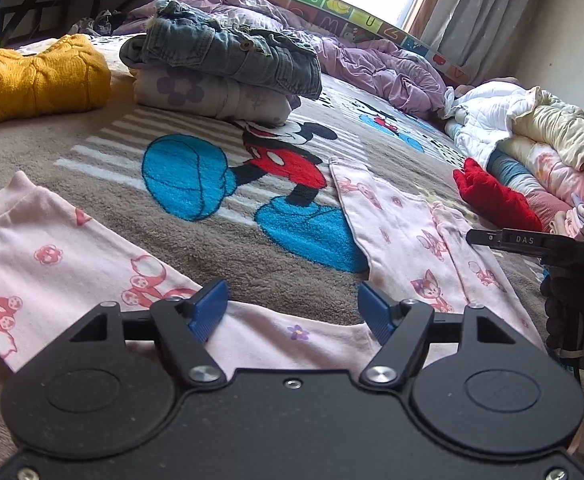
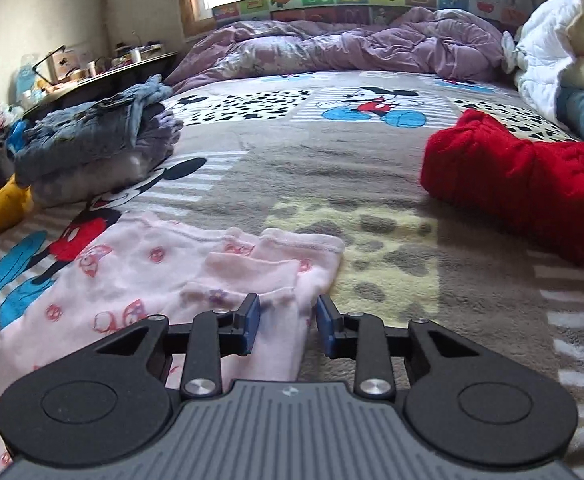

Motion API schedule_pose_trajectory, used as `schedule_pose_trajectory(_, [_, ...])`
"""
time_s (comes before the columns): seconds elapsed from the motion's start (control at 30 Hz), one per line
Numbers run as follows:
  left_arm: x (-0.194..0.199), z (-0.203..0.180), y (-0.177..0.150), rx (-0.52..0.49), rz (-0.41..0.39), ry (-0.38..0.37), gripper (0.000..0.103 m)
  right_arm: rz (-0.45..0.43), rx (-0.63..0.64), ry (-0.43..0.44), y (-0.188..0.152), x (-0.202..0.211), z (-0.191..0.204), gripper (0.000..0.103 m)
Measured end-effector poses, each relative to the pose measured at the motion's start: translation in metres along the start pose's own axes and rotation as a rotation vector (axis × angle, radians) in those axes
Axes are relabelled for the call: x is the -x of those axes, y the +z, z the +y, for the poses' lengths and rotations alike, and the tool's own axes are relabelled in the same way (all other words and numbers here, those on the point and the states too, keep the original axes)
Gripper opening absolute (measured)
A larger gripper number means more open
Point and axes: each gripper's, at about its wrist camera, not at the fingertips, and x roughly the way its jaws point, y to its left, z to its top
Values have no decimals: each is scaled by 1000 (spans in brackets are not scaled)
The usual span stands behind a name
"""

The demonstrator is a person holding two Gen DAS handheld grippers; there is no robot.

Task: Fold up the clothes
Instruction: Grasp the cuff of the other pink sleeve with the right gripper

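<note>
Both pairs of jaws stand released, as we see them. Our left gripper has its blue pads spread wide above the pink pyjama trousers, with nothing between them. Our right gripper is parted more narrowly, its pads on either side of a strip of the same pink cloth; whether they touch it we cannot tell.

We see the pink pyjama trousers spread flat on the bed, on a grey blanket printed with a cartoon mouse. From the left wrist view one part runs off toward the left edge of the bed and another lies to the right, joined by a band of cloth just under our left gripper. From the right wrist view the two cuffs lie one over the other just ahead of our right gripper.

Toward the far left of the bed sits a folded stack with a denim garment on top, and beside it a yellow knitted sweater. A red knitted garment lies near the right edge, next to a heap of loose clothes. A crumpled purple duvet lies across the far end.
</note>
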Motion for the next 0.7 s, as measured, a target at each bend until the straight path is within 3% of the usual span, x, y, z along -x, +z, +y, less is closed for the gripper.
schedule_pose_trajectory(0.17, [0,0,0,-1,3,-6,73,-12,117,1,6,-3,13,32])
schedule_pose_trajectory(0.3, [-1,0,0,-5,5,-8,74,17,122,17,8,-9,13,32])
schedule_pose_trajectory(0.43, [-2,0,1,-8,9,-9,76,9,182,-10,6,-5,21,15])
schedule_pose_trajectory(0.7, [-2,-2,0,-20,10,-2,76,-45,250,-83,9,14,35,11])
